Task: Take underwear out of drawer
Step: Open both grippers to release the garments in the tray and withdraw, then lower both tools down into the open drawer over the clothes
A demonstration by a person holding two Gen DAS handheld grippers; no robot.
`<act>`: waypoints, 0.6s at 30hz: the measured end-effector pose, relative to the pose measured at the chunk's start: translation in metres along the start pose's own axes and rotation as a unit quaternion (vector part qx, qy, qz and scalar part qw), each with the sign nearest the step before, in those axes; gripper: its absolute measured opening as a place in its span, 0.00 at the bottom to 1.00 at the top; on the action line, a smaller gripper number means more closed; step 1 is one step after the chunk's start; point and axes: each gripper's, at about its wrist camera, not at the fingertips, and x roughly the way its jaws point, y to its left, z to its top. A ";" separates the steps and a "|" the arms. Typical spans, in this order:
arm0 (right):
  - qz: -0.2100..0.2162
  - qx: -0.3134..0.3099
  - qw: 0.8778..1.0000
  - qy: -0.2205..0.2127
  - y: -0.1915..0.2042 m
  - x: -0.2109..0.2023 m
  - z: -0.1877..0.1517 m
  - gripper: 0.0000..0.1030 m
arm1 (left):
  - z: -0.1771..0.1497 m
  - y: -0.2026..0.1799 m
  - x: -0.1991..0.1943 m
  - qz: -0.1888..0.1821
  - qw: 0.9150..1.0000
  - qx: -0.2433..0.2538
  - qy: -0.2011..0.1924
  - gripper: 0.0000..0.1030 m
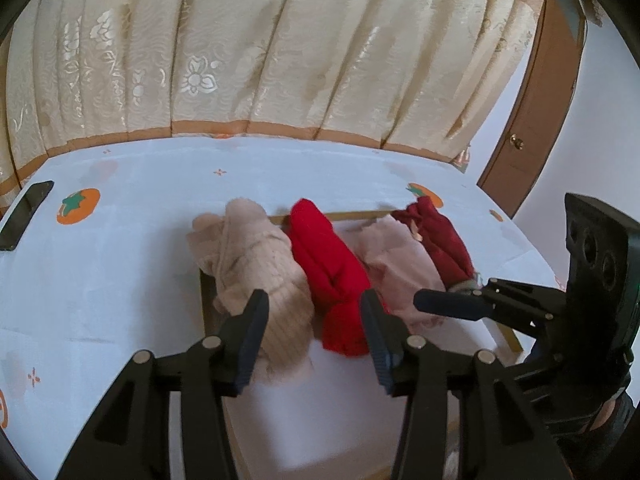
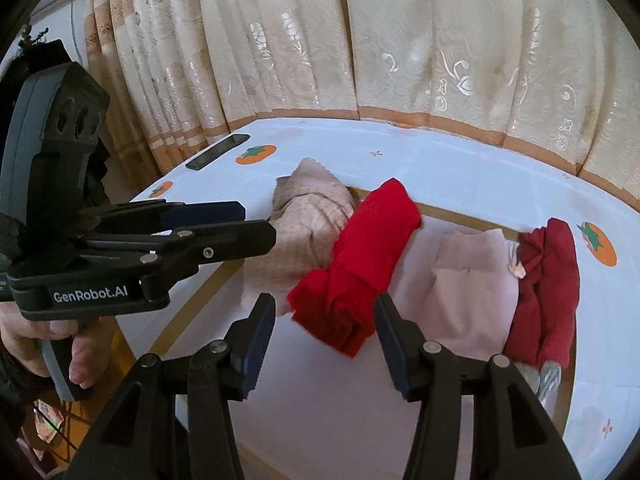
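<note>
Left wrist view: the left hand-held gripper (image 1: pixel 314 328) stands apart at lower centre, the red underwear (image 1: pixel 330 276) just beyond it in the drawer (image 1: pixel 506 336).

Right wrist view: the right hand-held gripper (image 2: pixel 325 338), also apart, frames the red underwear (image 2: pixel 360 264) at centre.
</note>
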 end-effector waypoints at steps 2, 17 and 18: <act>0.002 -0.006 1.000 -0.002 0.005 -0.006 -0.006 0.53 | -0.006 -0.002 -0.006 -0.007 1.000 -0.001 -0.001 0.46; 0.015 -0.019 1.000 -0.006 0.022 -0.044 -0.057 0.55 | -0.068 -0.019 -0.040 -0.037 0.999 0.009 0.006 0.46; 0.016 -0.019 1.000 -0.006 0.023 -0.045 -0.060 0.55 | -0.072 -0.020 -0.041 -0.039 0.999 0.009 0.008 0.46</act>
